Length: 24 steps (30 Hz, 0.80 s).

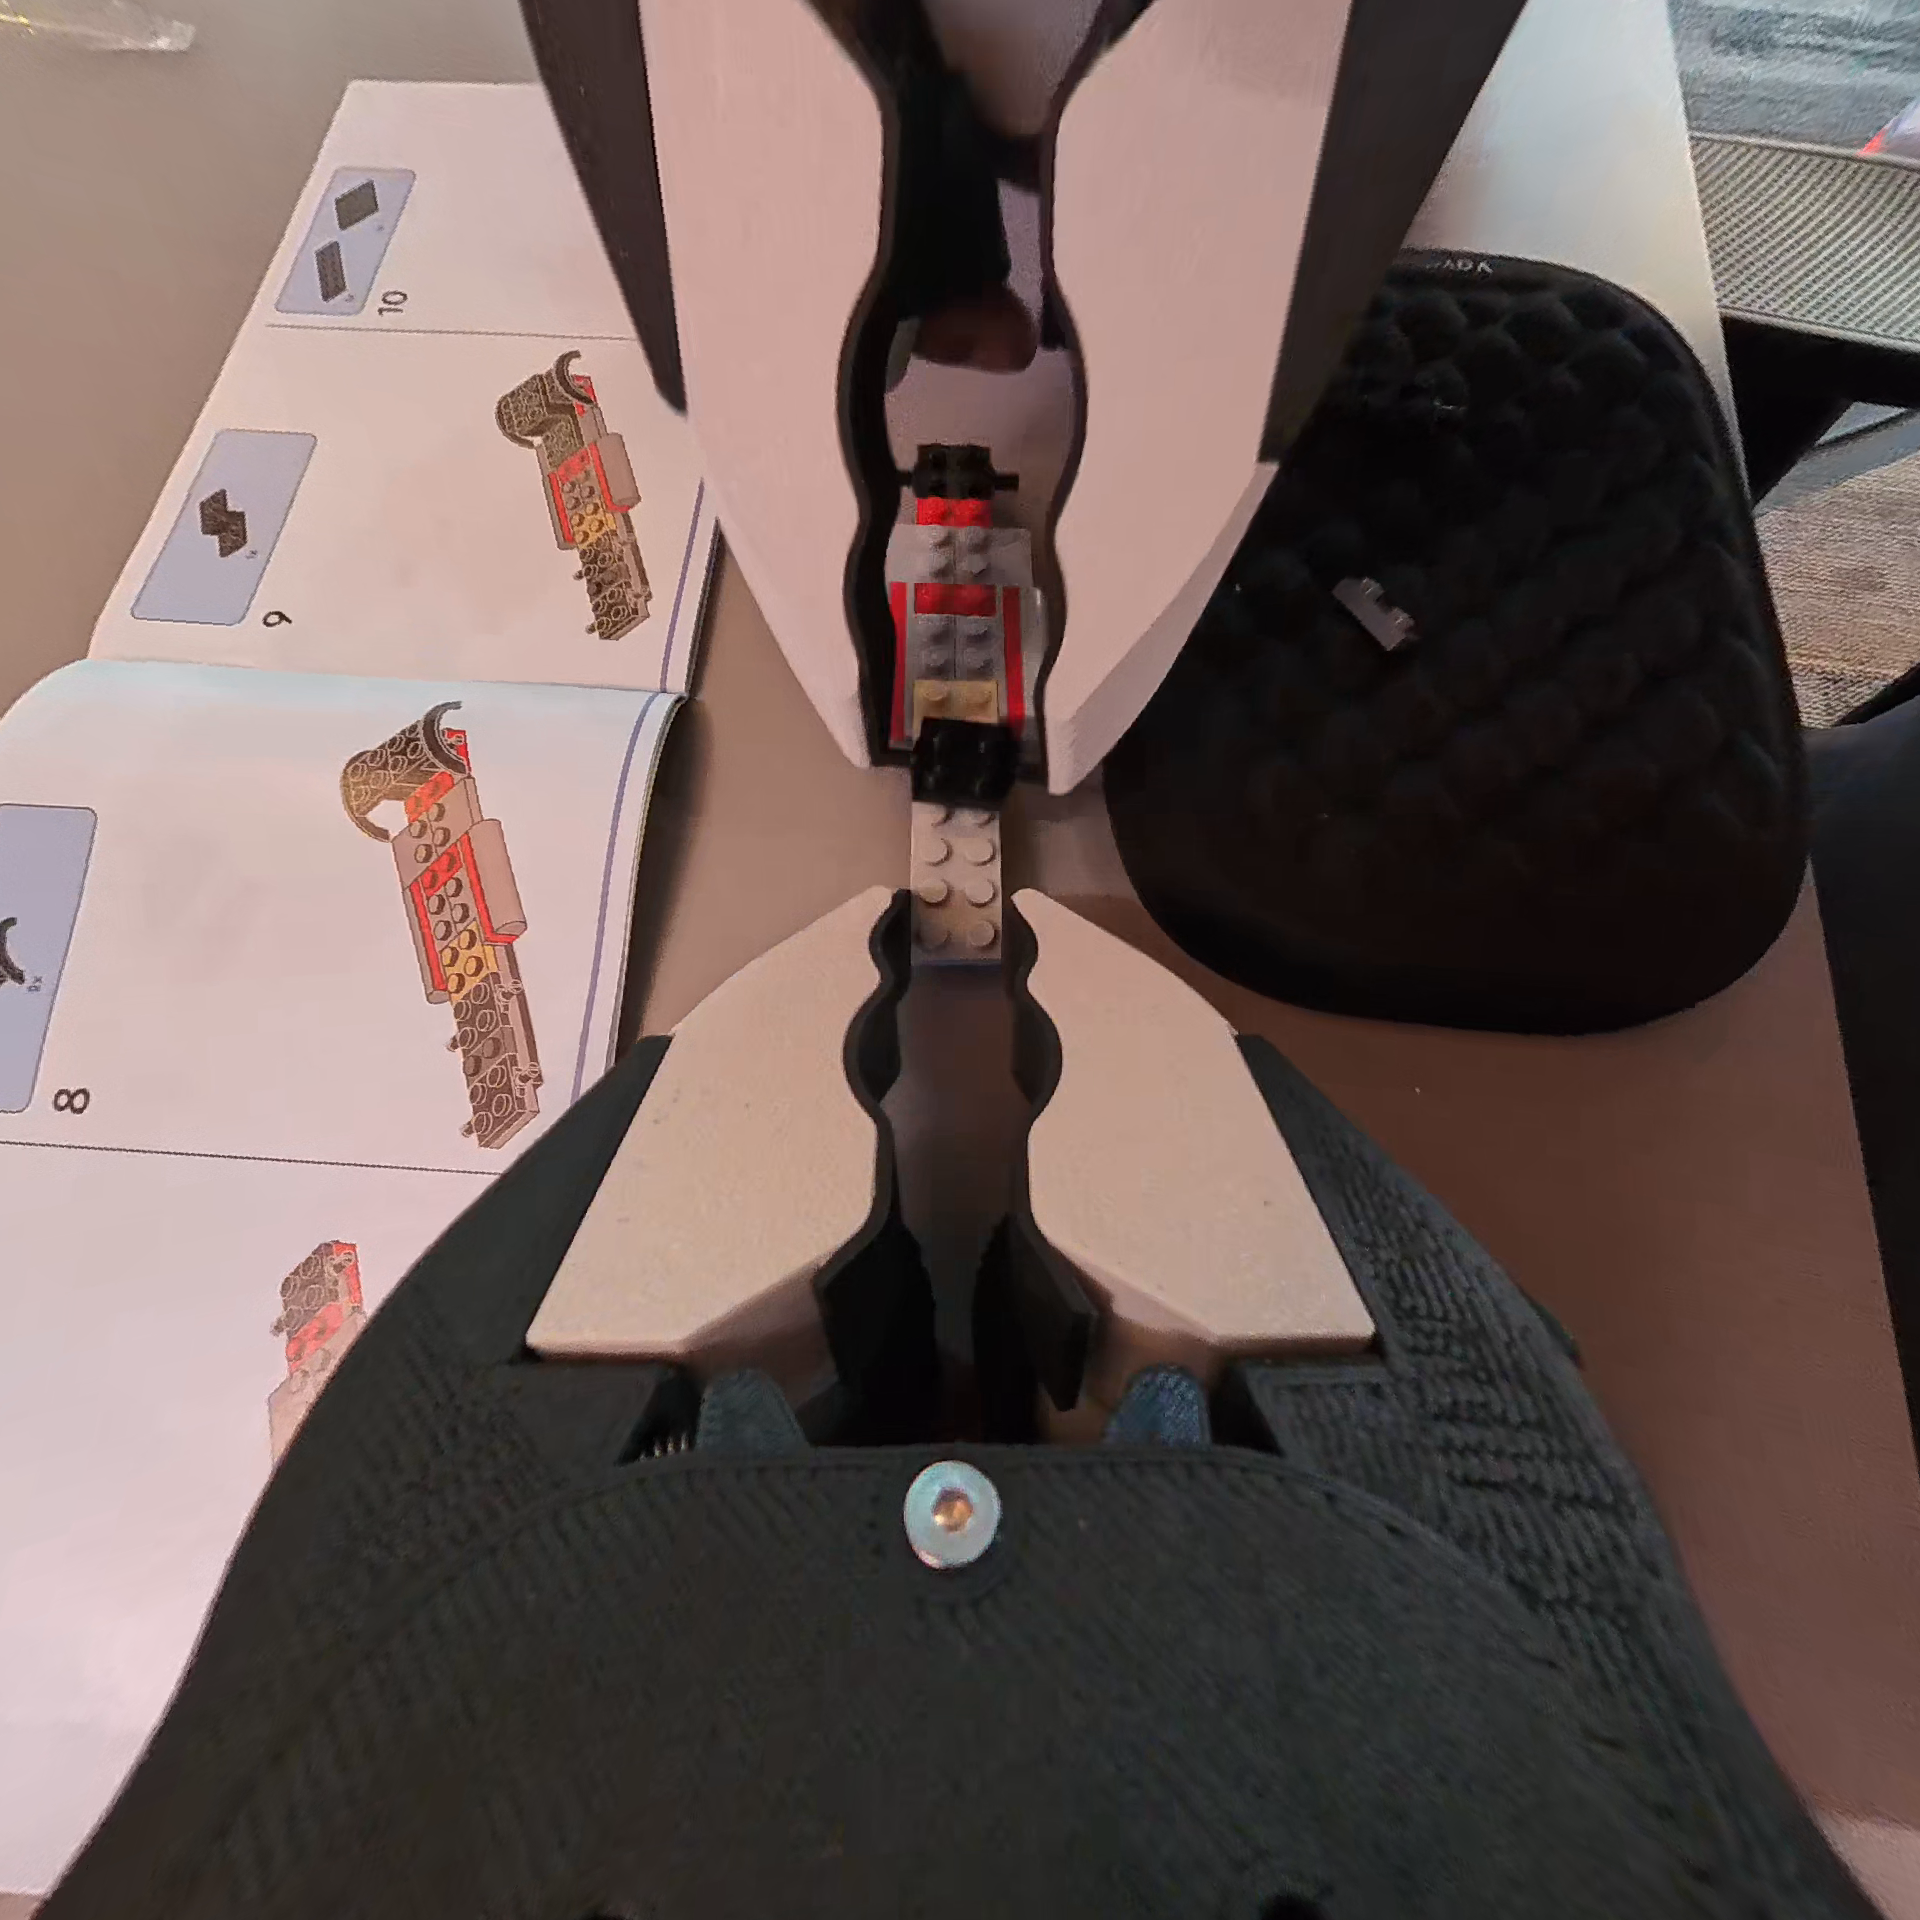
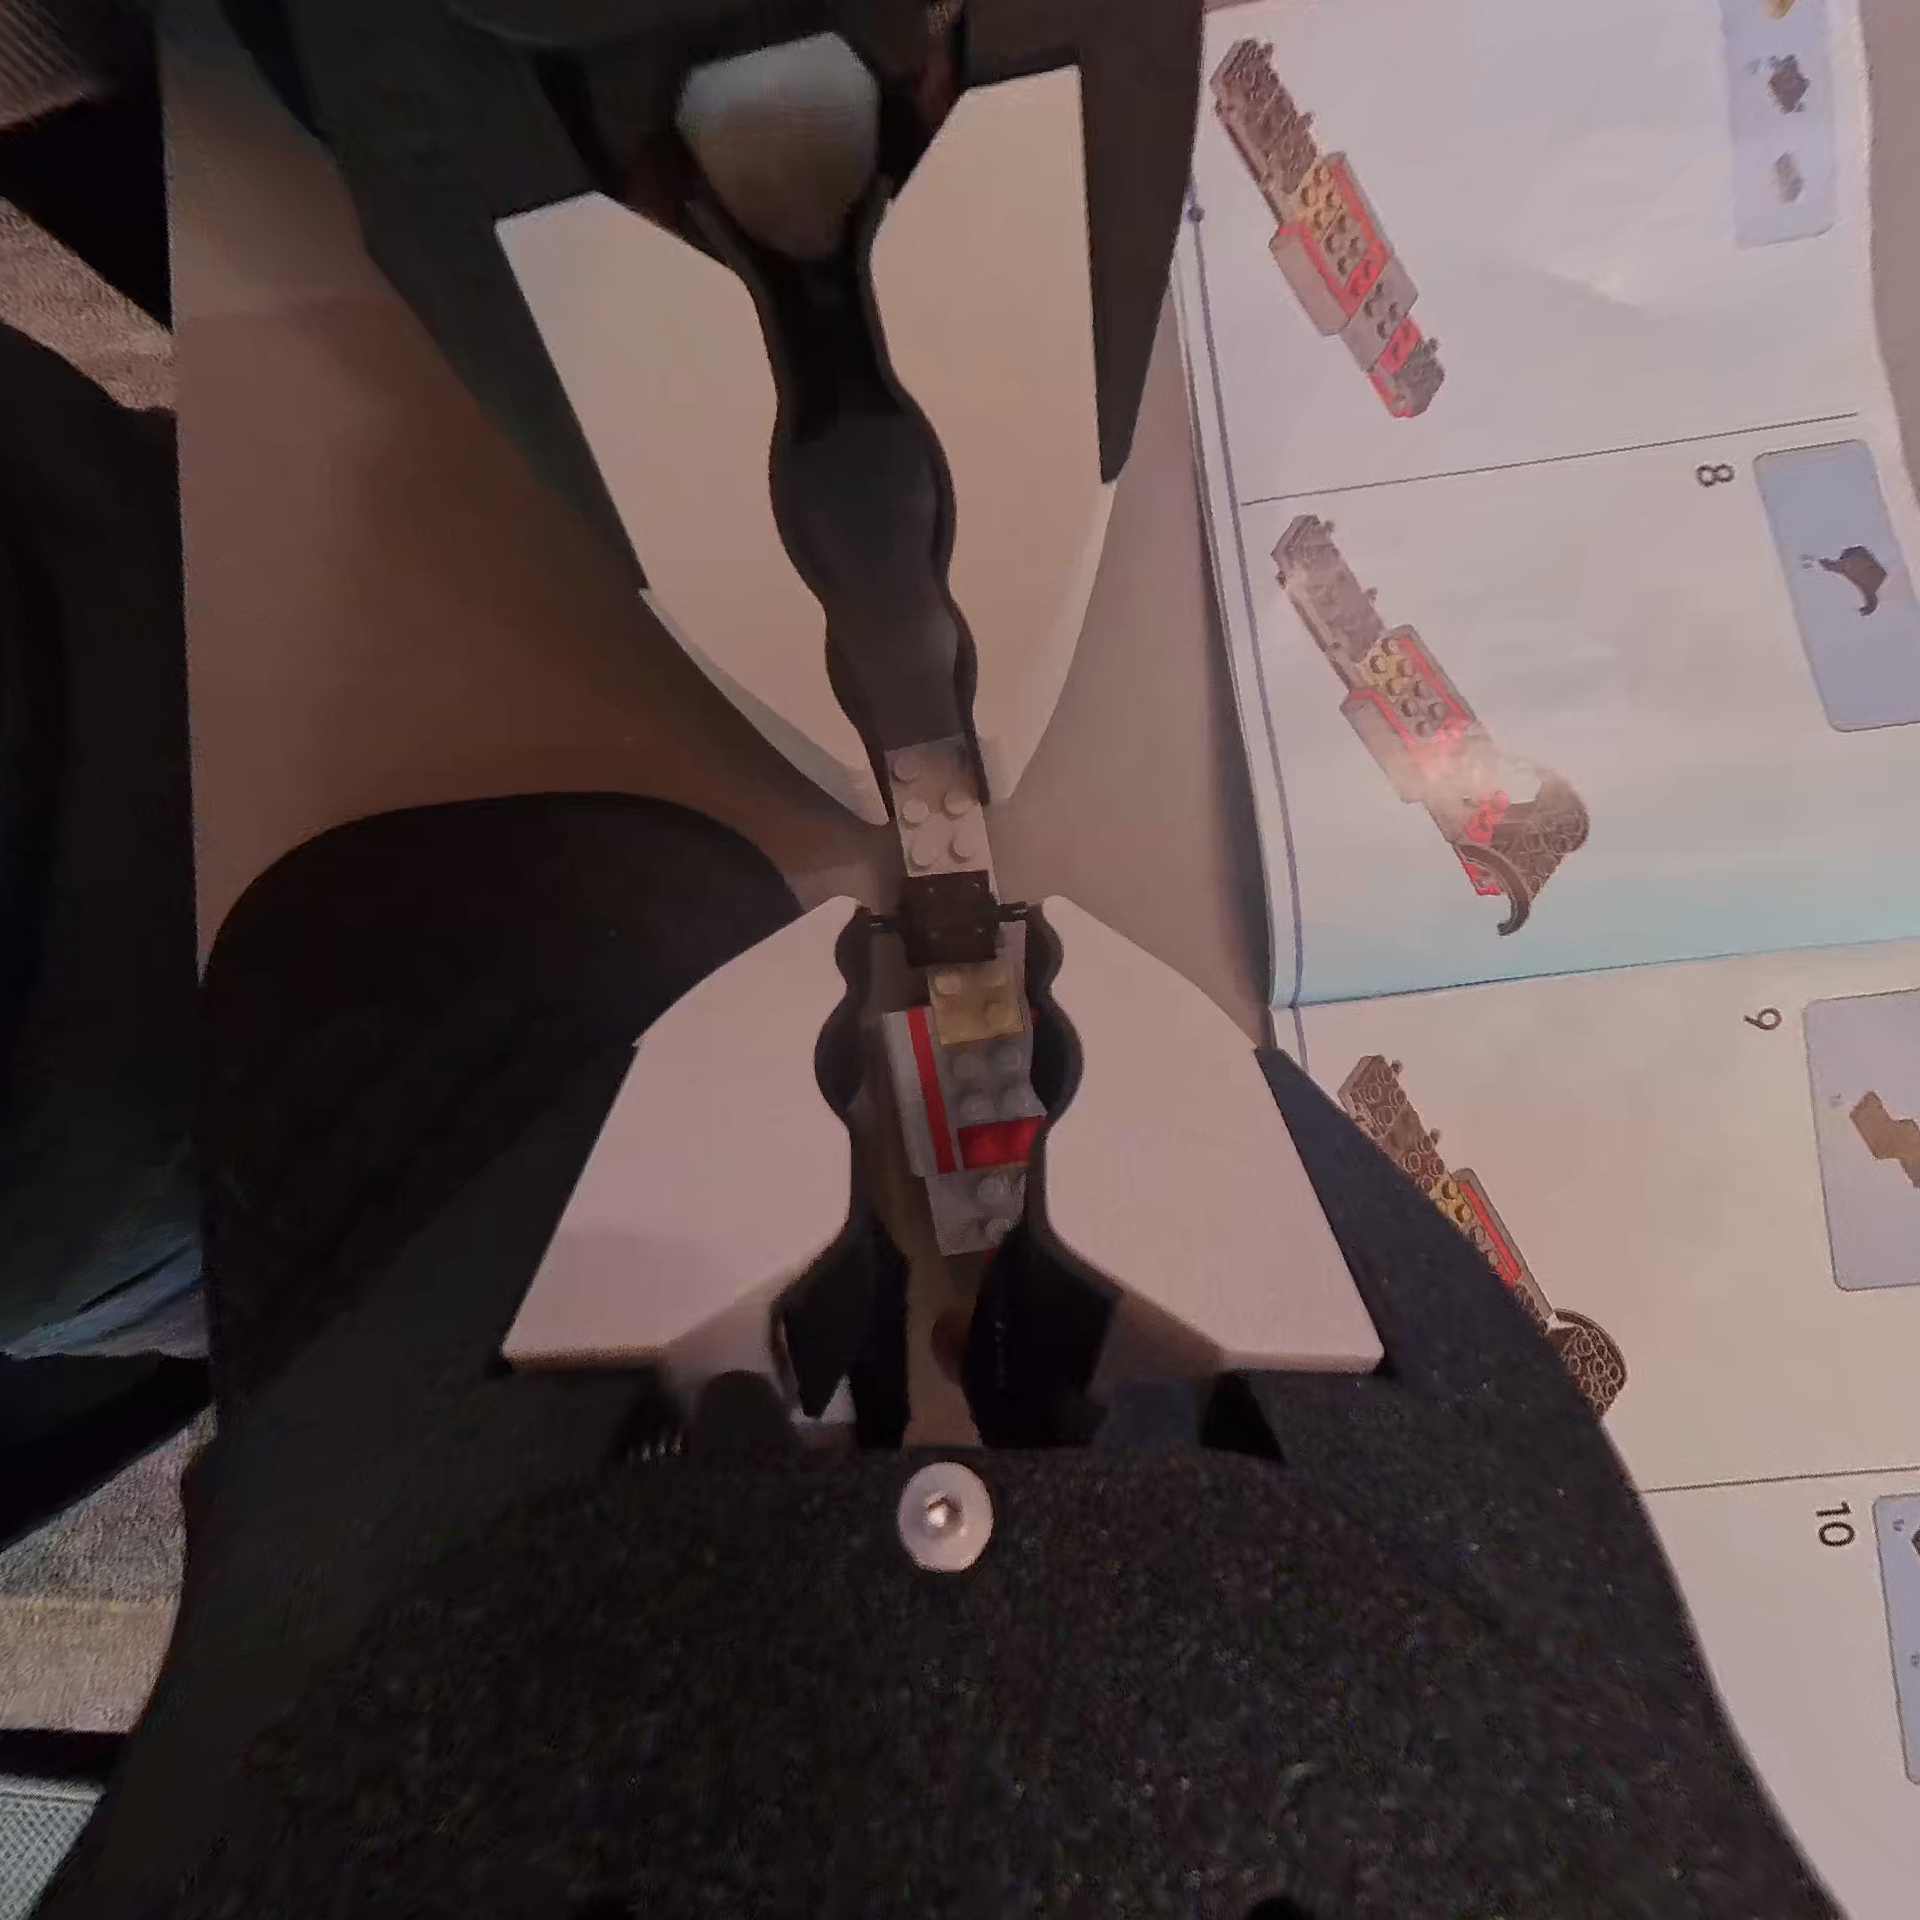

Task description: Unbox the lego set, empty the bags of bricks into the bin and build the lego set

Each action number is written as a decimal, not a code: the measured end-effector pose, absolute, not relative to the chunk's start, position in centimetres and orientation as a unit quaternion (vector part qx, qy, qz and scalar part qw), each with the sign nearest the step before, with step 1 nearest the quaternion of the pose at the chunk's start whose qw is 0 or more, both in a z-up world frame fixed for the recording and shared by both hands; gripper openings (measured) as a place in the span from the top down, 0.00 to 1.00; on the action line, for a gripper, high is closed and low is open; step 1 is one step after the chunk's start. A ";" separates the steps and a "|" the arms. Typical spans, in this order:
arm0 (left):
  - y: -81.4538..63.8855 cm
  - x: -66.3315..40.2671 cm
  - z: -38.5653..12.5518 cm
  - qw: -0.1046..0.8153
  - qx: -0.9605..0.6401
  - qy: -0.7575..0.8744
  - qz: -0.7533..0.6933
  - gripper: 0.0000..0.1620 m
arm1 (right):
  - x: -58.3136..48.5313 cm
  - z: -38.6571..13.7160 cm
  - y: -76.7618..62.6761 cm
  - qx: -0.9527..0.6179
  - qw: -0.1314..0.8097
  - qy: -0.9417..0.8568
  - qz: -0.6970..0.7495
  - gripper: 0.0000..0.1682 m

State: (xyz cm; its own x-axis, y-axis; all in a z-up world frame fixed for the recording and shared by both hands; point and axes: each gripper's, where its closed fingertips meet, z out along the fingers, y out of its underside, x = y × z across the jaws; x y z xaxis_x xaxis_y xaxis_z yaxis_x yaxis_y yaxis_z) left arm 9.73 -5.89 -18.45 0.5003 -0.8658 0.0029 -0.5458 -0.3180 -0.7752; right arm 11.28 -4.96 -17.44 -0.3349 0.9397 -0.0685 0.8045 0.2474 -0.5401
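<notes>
Pinched at its thin grey tail by the left tongs point(image 1: 956, 925), coming in from 6 o'clock in the left wrist view. Clamped along its fatter red-and-grey body by the right tongs point(image 1: 961, 753), reaching down from 12 o'clock. So held at both ends, dead centre, over the table point(image 1: 1455, 1247): the model point(image 1: 961, 623). Both tongs closed on it, as far as can be judged.

Likely to snap apart at the narrow black block in the middle if twisted or pulled unevenly. Could also slip out of the left tips, with only the last studs of the tail caught. Would then drop toward the black pad point(image 1: 1455, 727) at 3 o'clock, already home to a small grey piece point(image 1: 1377, 613), loose and easy to lose among the bumps. Might also knock the booklet point(image 1: 364, 831) at 9 o'clock and flip the open page, hiding the steps. Safer to push straight along the length, never to bend.
</notes>
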 end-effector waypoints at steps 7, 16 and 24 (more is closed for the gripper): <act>-5.9 9.9 -18.5 0.372 -0.777 0.463 -0.208 0.90 | 11.2 -17.9 -5.1 -0.549 0.114 -0.790 0.248 0.83; -5.9 9.9 -18.6 0.371 -0.778 0.463 -0.210 0.90 | 11.4 -18.0 -4.9 -0.541 0.102 -0.801 0.237 0.83; -5.9 9.9 -18.5 0.372 -0.778 0.460 -0.213 0.90 | 11.7 -18.5 -4.9 -0.547 0.073 -0.799 0.239 0.80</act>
State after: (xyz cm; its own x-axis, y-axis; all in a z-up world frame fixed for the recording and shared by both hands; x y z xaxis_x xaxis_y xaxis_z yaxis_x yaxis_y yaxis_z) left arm 9.86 -5.93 -18.46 0.4861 -0.8738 -0.0101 -0.5562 -0.3004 -0.7748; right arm 11.73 -4.89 -18.54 -0.3910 0.9089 -0.1449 0.8394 0.2876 -0.4611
